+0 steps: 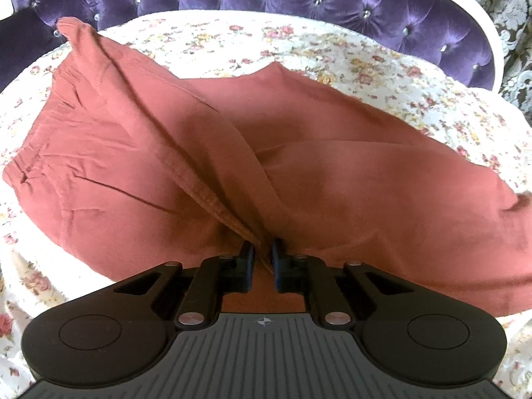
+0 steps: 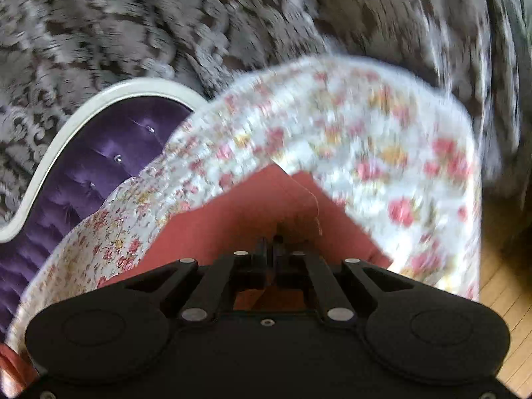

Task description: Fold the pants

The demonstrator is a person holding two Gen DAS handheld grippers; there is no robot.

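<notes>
Rust pants (image 1: 166, 153) spread across the flowered bed (image 1: 382, 66). Left gripper (image 1: 262, 252): jaws pinching a stitched fold of them. Right gripper (image 2: 270, 244): jaws pinching another part near the bed's edge.

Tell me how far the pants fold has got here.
Early to midway, as far as I can judge. Done: the pants lie spread on the bed. In hand: the left gripper pinches a seamed edge, and the right gripper is shut on another part. Left: no neat, flat fold shows yet.
</notes>
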